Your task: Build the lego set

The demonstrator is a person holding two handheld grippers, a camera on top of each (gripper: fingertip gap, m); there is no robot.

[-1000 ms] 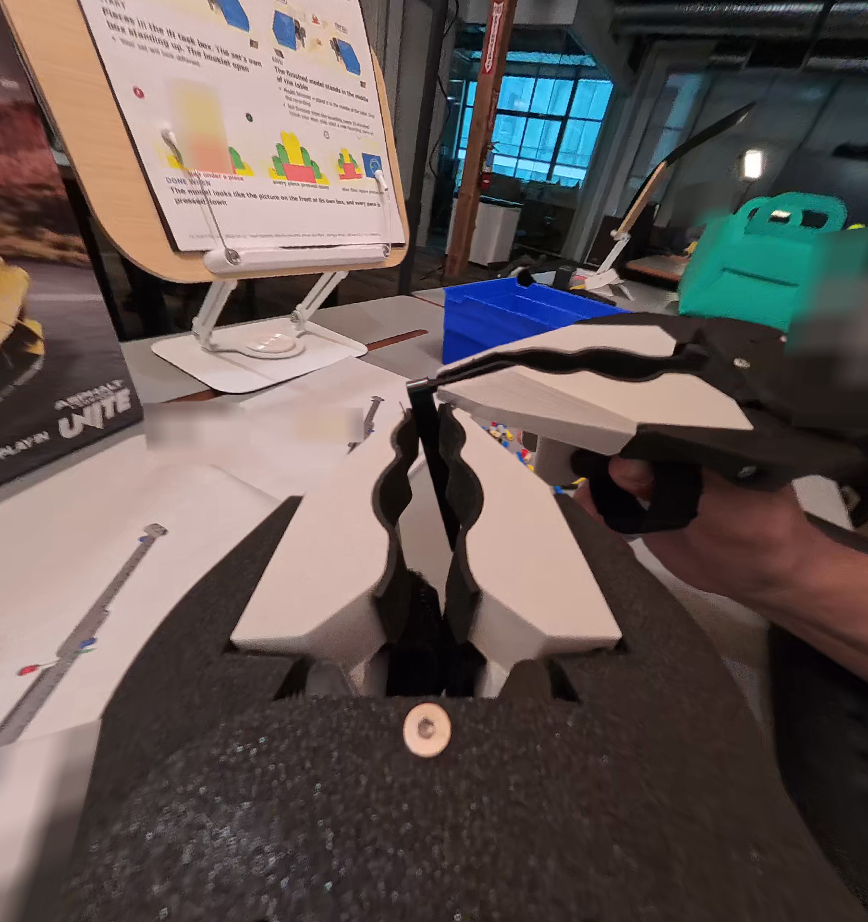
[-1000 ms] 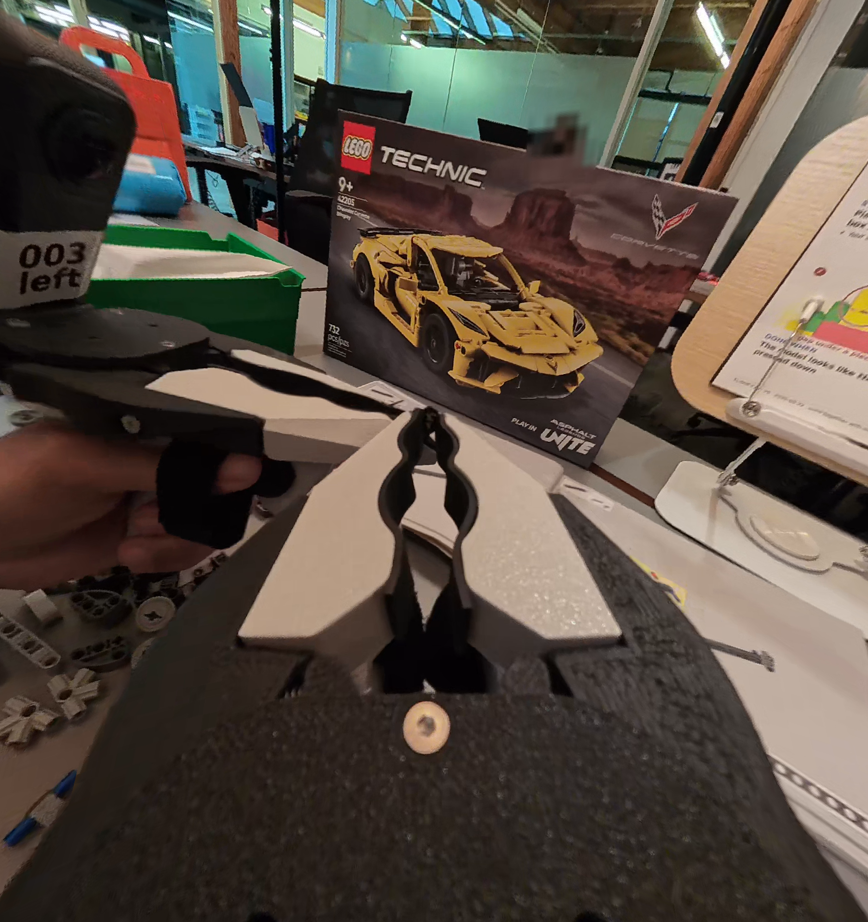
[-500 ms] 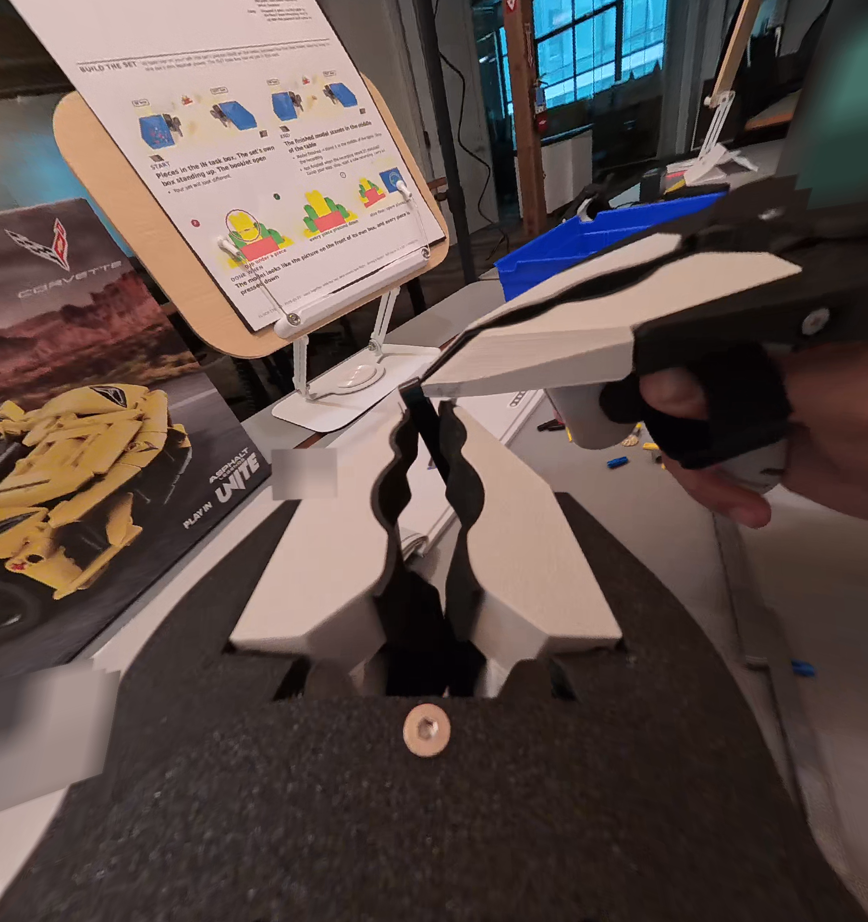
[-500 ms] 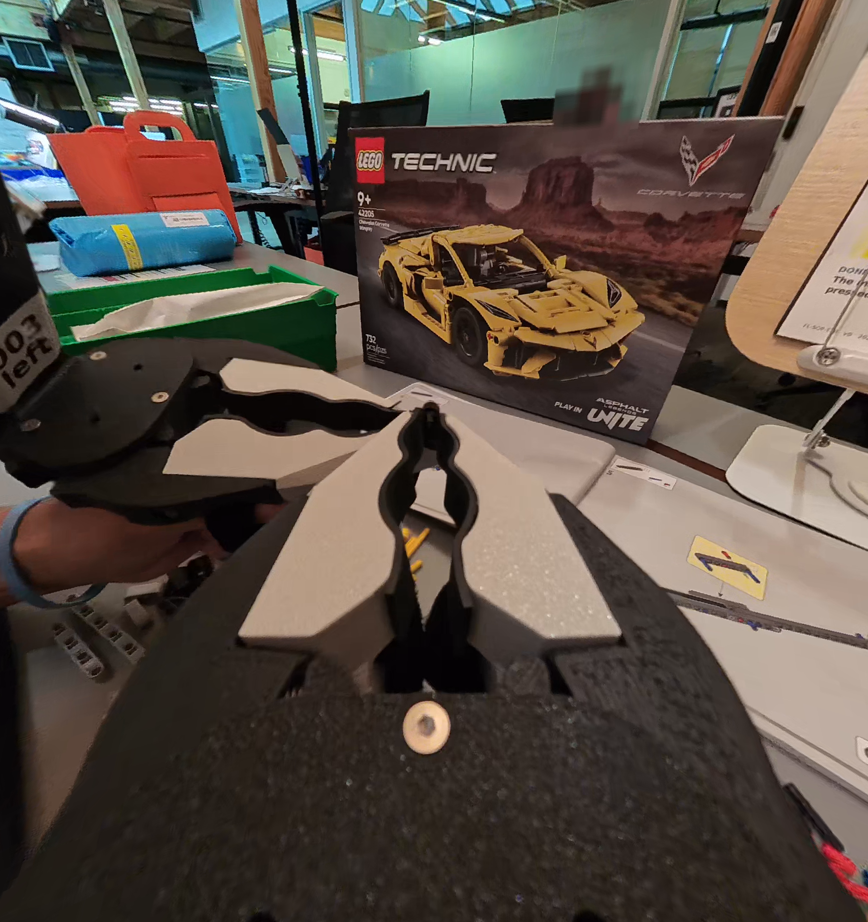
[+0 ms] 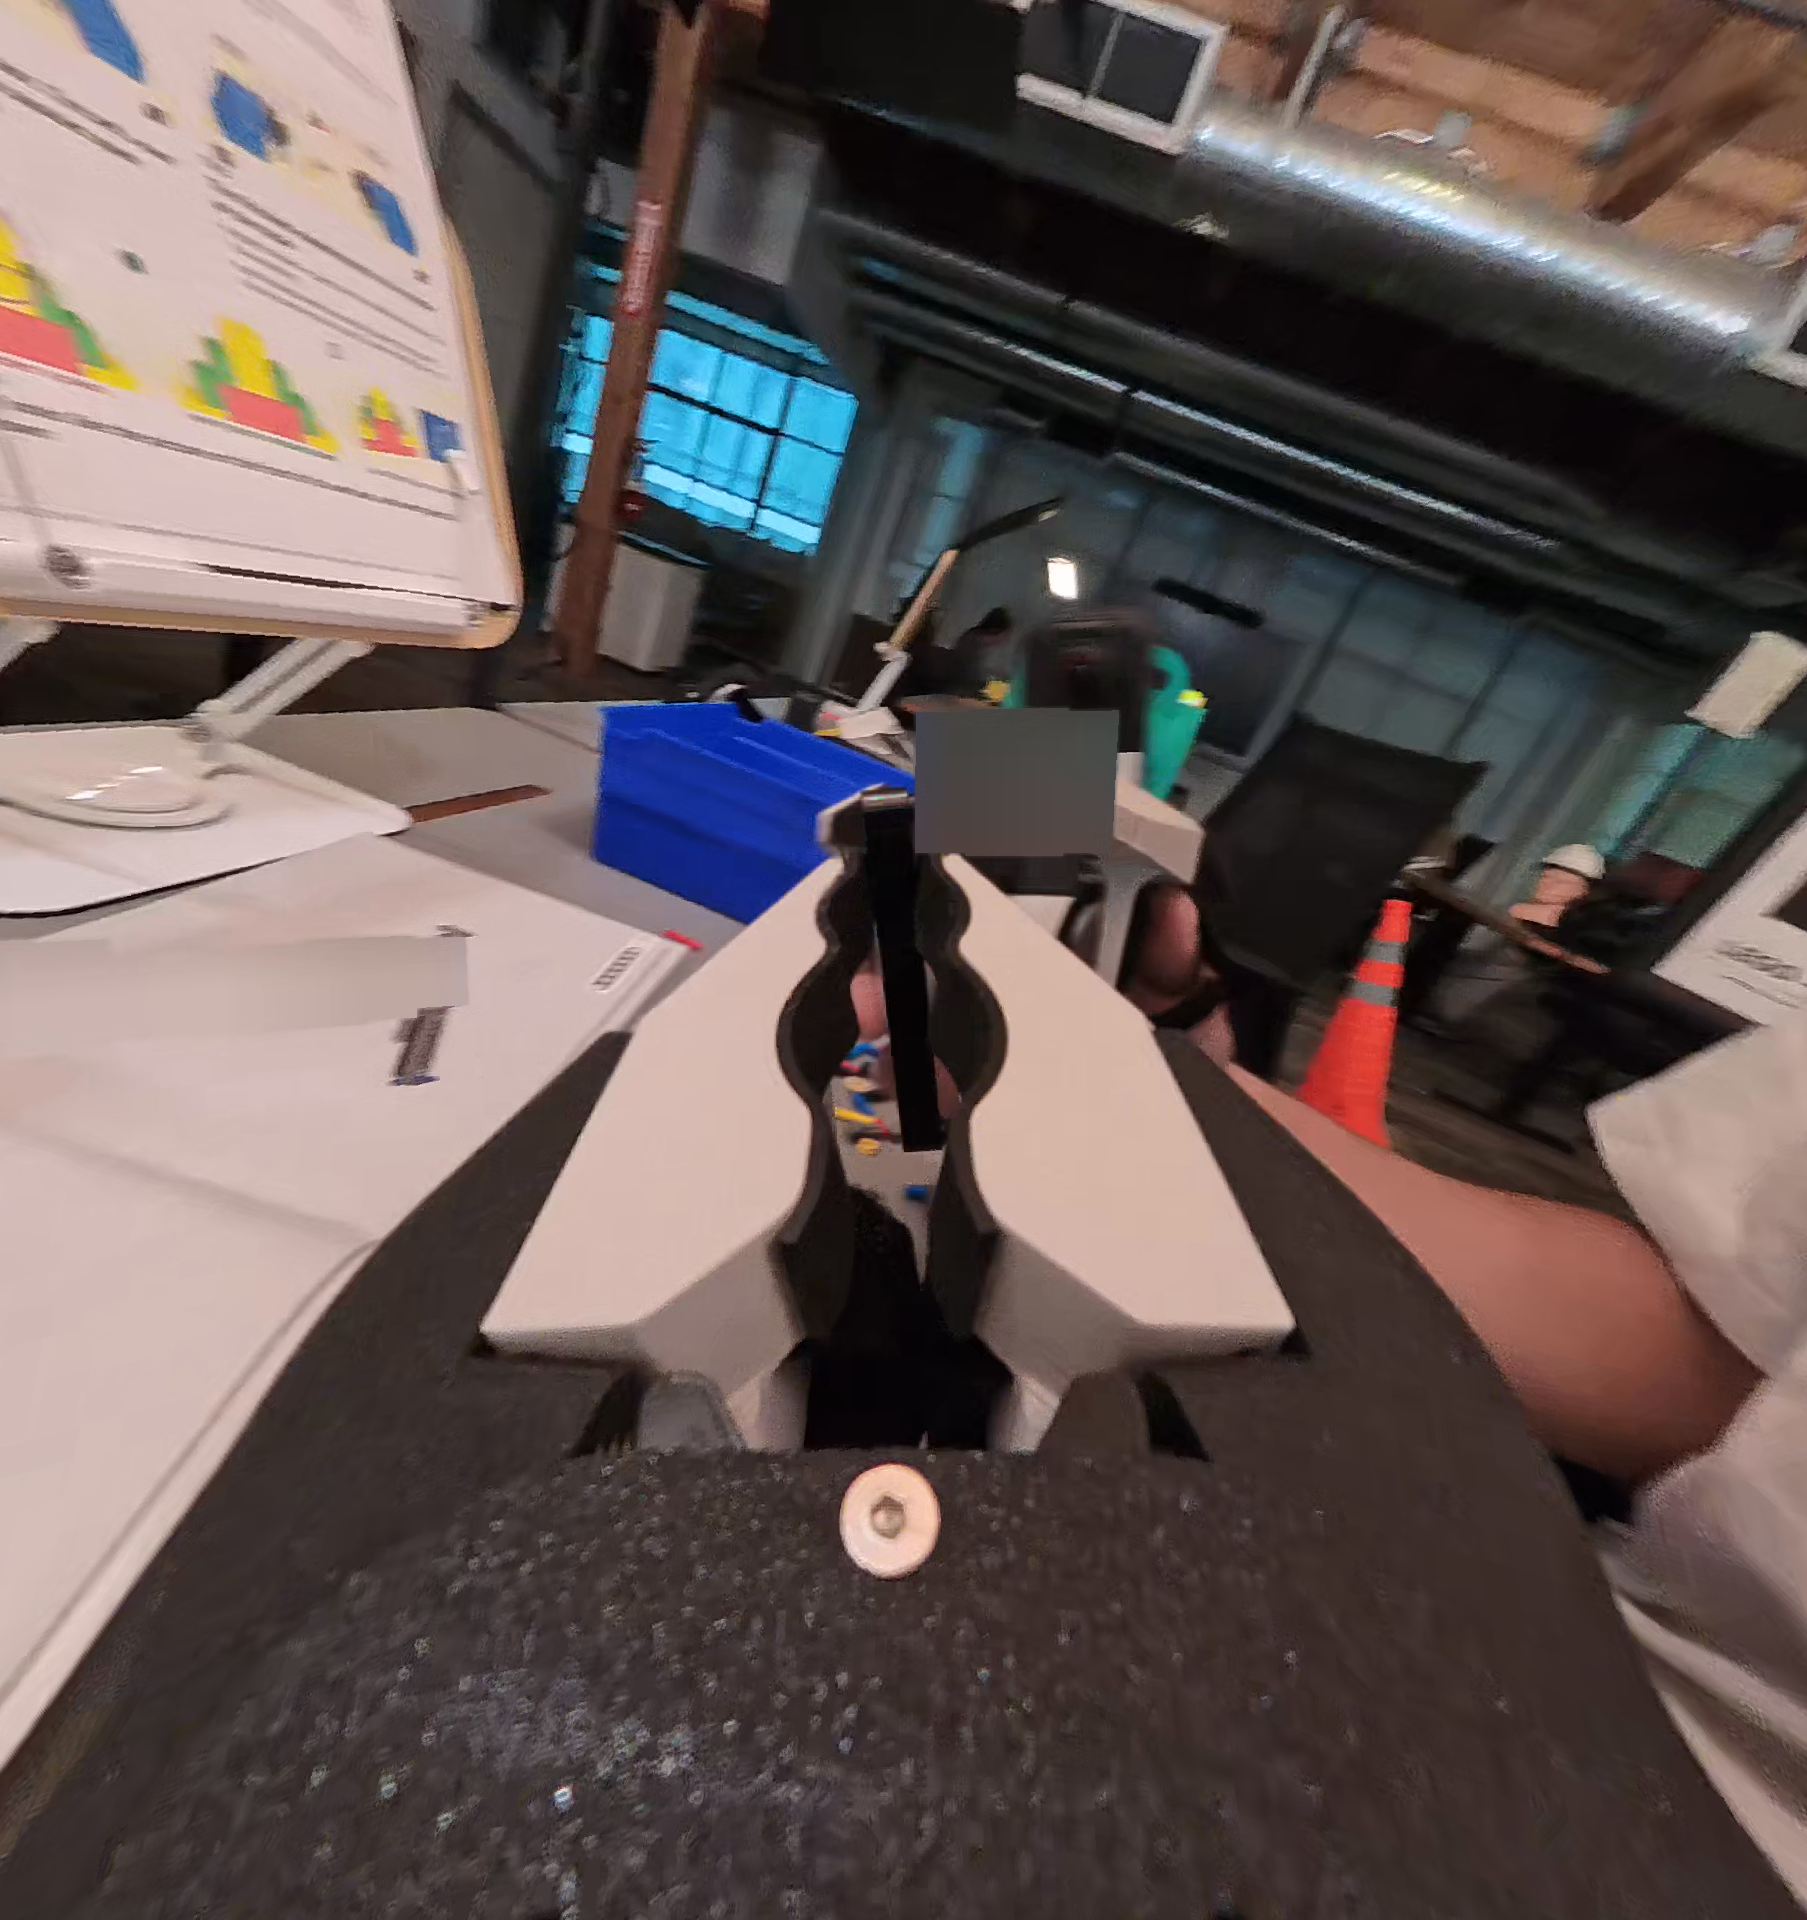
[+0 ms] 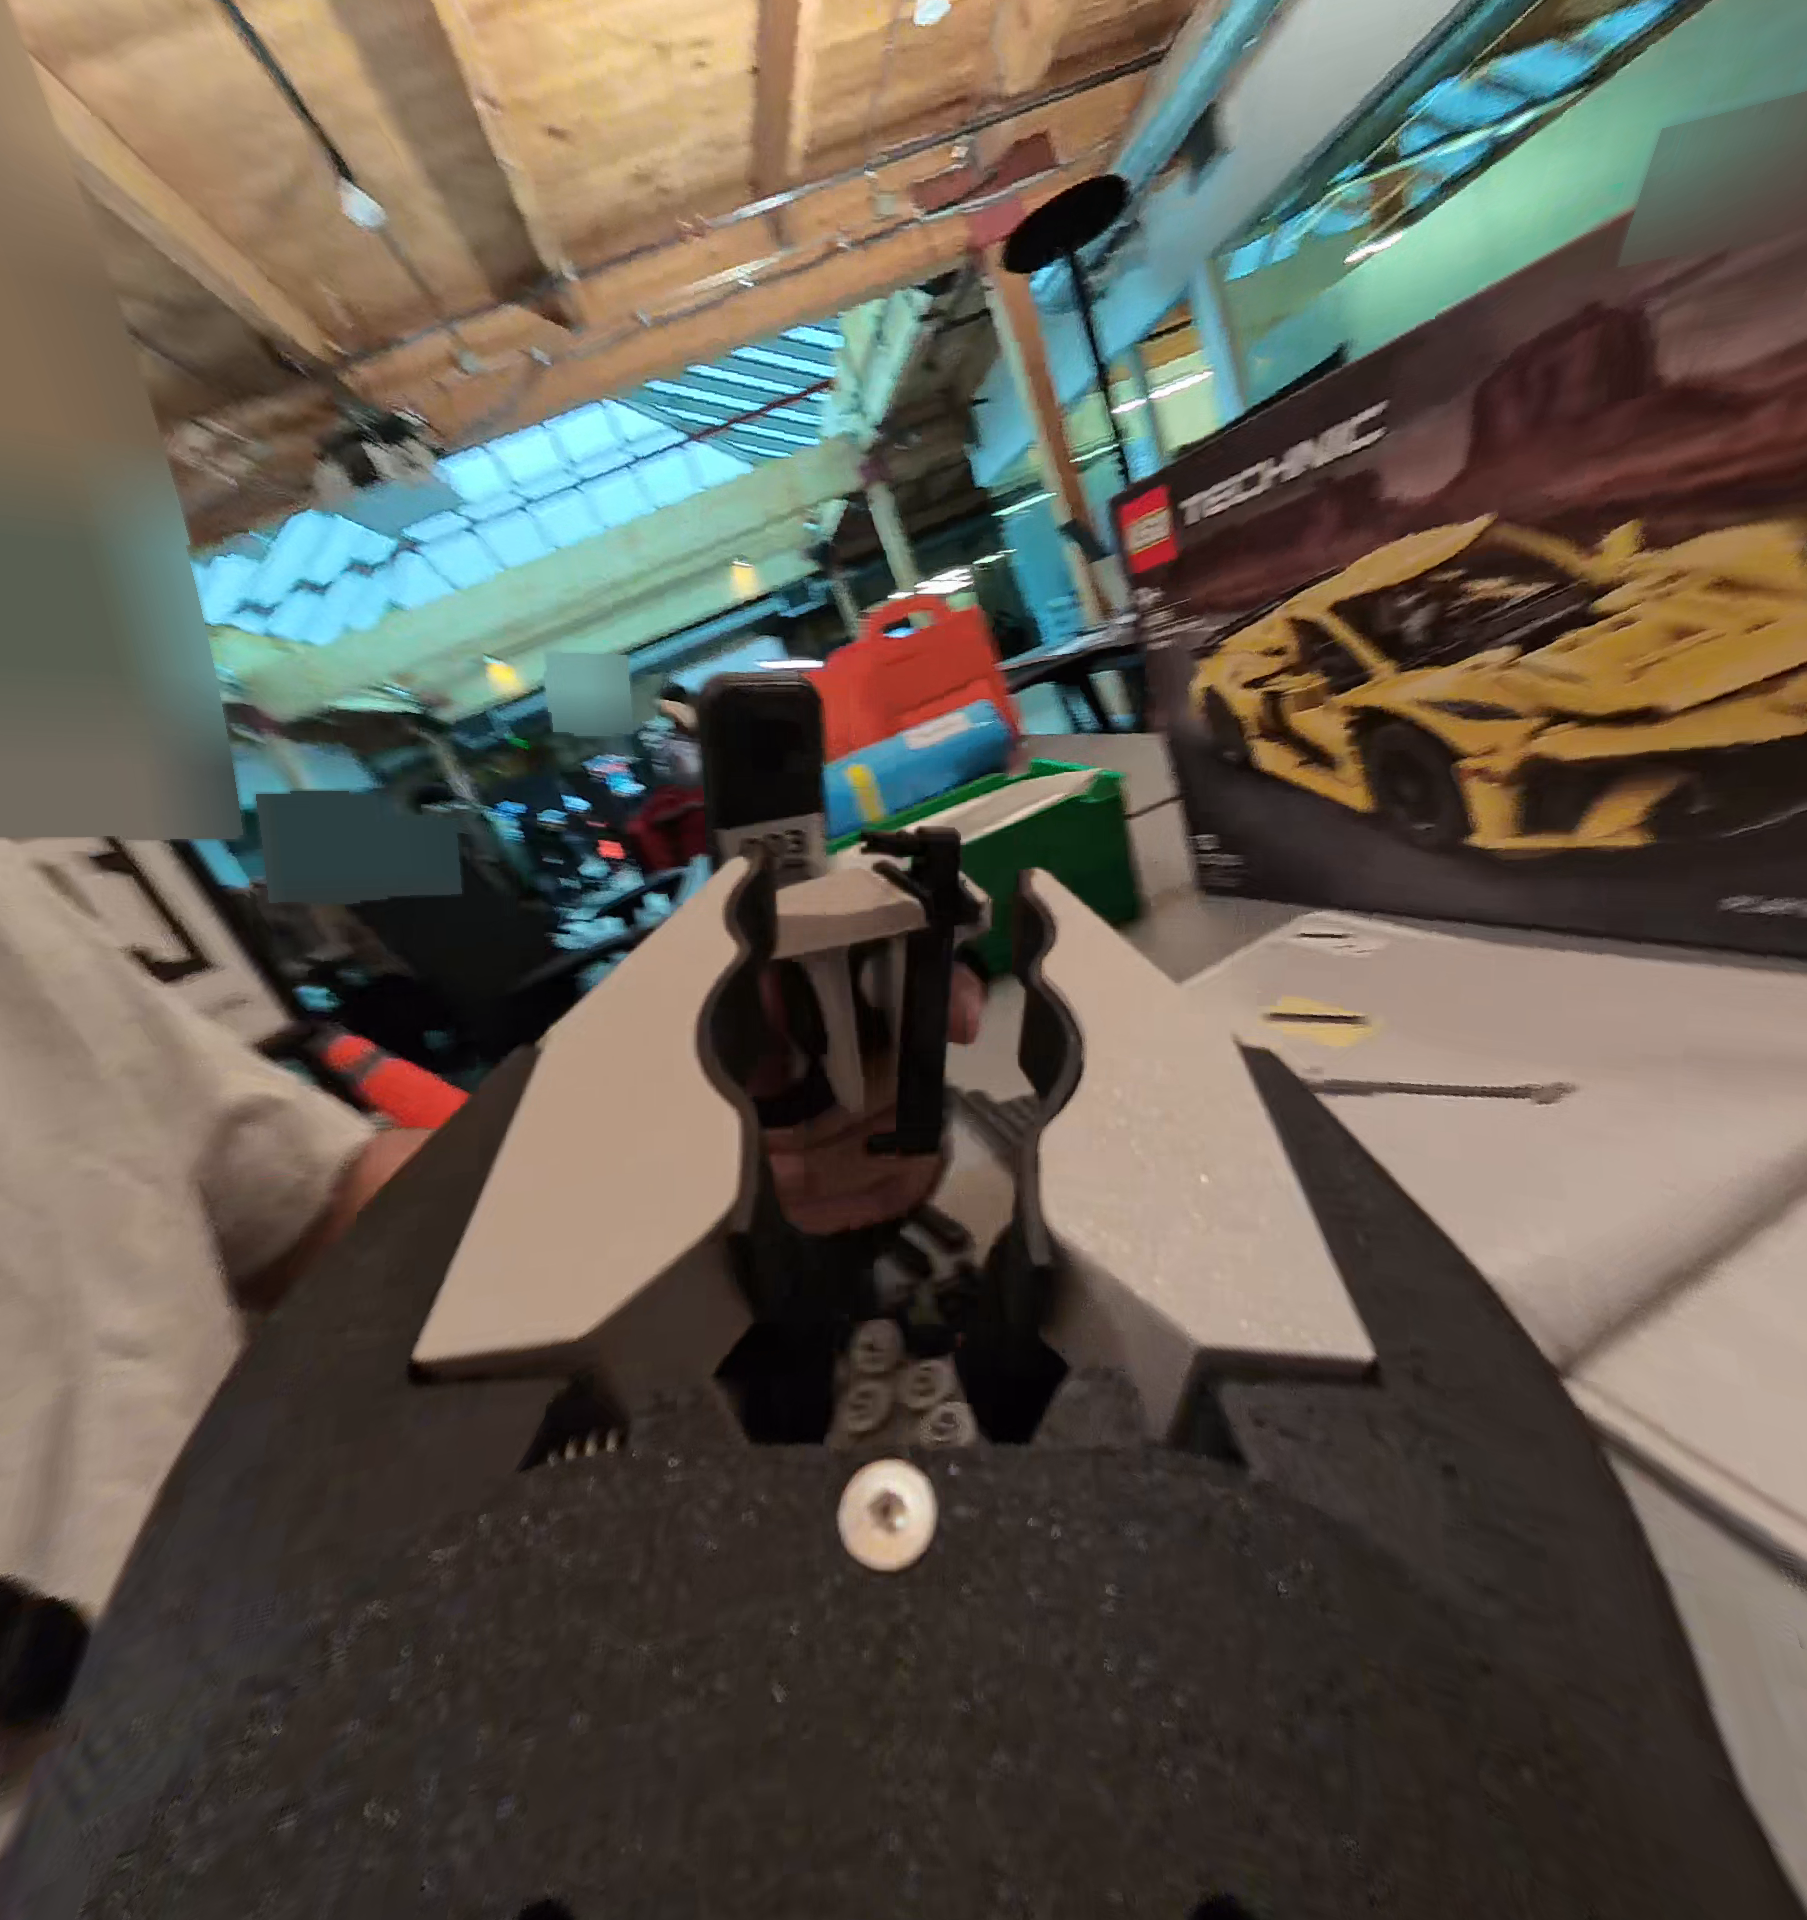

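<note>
My left gripper (image 5: 894, 873) is shut on a thin black lego beam (image 5: 904, 987) that stands upright between its pads and reaches just above the tips. In the right wrist view the left gripper (image 6: 847, 909) faces me head-on with the same black beam (image 6: 928, 997) in its tips. My right gripper (image 6: 888, 888) is open, its fingers (image 6: 618, 1091) wide on either side of the left gripper's tips and the beam, touching neither.
A blue bin (image 5: 712, 800), an instruction board on a stand (image 5: 203, 312) and an open booklet (image 5: 203, 1039) lie ahead on the left. The set box (image 6: 1501, 675), a green bin (image 6: 1065, 852) and grey loose parts (image 6: 899, 1382) show in the right wrist view.
My right gripper has opened and let go of the black beam's top; the left gripper keeps hold of it. Both grippers have swung round and tilted up, and now face each other.
</note>
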